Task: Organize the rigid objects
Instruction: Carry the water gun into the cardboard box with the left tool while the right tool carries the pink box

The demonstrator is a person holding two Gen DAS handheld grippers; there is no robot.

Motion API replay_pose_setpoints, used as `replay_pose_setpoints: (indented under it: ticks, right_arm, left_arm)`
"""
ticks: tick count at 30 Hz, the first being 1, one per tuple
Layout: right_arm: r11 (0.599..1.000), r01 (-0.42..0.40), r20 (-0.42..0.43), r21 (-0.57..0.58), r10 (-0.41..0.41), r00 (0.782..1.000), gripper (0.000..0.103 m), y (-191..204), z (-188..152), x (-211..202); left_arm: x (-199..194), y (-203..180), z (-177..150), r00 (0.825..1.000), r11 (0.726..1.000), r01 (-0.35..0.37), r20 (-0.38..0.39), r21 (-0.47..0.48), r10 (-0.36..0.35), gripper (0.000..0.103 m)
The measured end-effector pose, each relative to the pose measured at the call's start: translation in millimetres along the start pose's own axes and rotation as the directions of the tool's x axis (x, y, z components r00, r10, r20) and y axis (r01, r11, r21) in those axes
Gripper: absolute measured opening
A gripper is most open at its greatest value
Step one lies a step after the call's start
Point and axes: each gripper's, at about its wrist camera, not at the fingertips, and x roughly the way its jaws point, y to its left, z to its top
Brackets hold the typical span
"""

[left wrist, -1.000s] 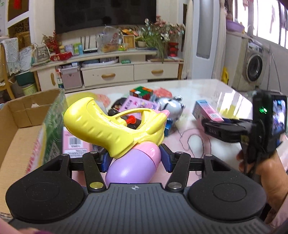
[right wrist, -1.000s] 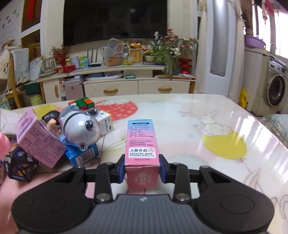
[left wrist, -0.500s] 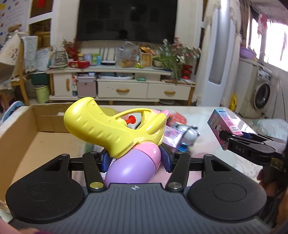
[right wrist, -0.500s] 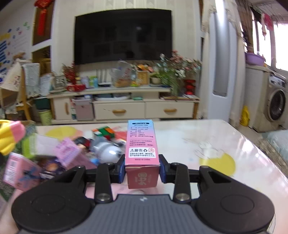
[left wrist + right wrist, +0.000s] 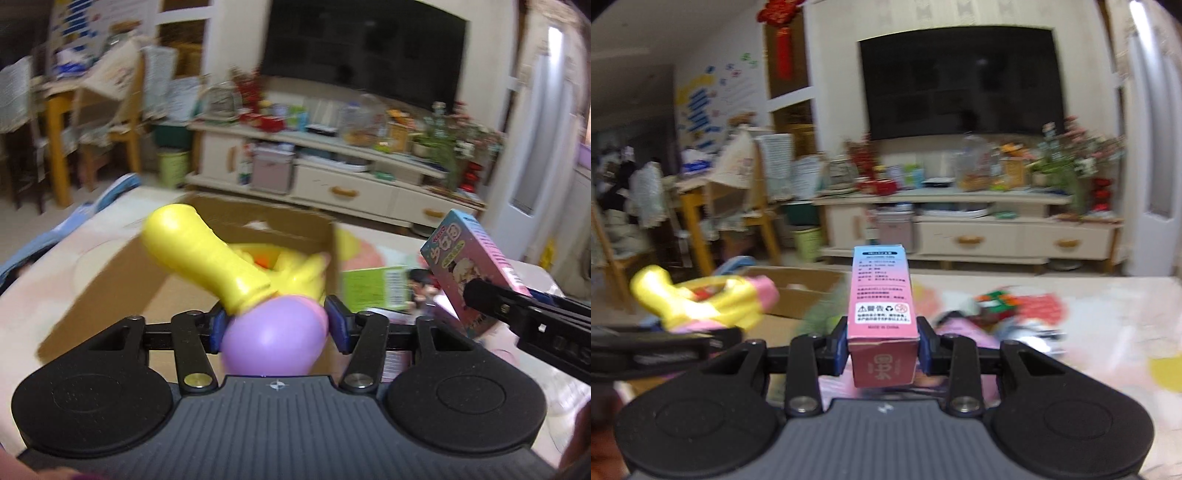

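I have both tongs loaded above the bench [image 5: 1108, 306]. My left tongs [image 5: 275, 326] are closing on the purple bulb of the yellow toy water gun [image 5: 221, 266], which sits between the pads and hangs over the open cardboard box [image 5: 110, 280]. My right tongs [image 5: 882, 345] are clamped shut on the low end of the pink carton [image 5: 882, 295], which stands tall above the pads, near the box's right side. What worries me most is the bulb: it looks round and smooth, so I judge it could squirt out of the pads as they squeeze, and the long yellow handle leaning off to the left adds a twisting load that could roll the toy in the grip. If it slips now it probably lands in the box, but it may clip the rim and bounce onto the bench. The carton is held only at its base, so a quick swing could tip it. The two tongs are also close together, and I could knock one load against the other over the box.
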Motion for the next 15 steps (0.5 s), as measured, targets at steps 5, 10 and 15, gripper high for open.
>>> replay_pose_setpoints:
  ticks: [5, 10, 15]
  right_arm:
    - [0.996, -0.091, -0.039, 0.005, 0.091, 0.995, 0.034, 28, 2, 20]
    - [0.991, -0.131, -0.067, -0.002, 0.131, 0.989, 0.034, 45, -2, 31]
    - [0.985, -0.175, -0.101, -0.002, 0.174, 0.980, 0.035, 58, -7, 38]
  left_arm:
    - [11, 23, 4, 0.996, 0.994, -0.083, -0.045, -0.070, 0.080, 0.057]
    - [12, 32, 4, 0.991, 0.988, -0.125, -0.060, -0.091, 0.120, 0.056]
    - [6, 42, 3, 0.984, 0.977, -0.169, -0.072, -0.132, 0.161, 0.056]
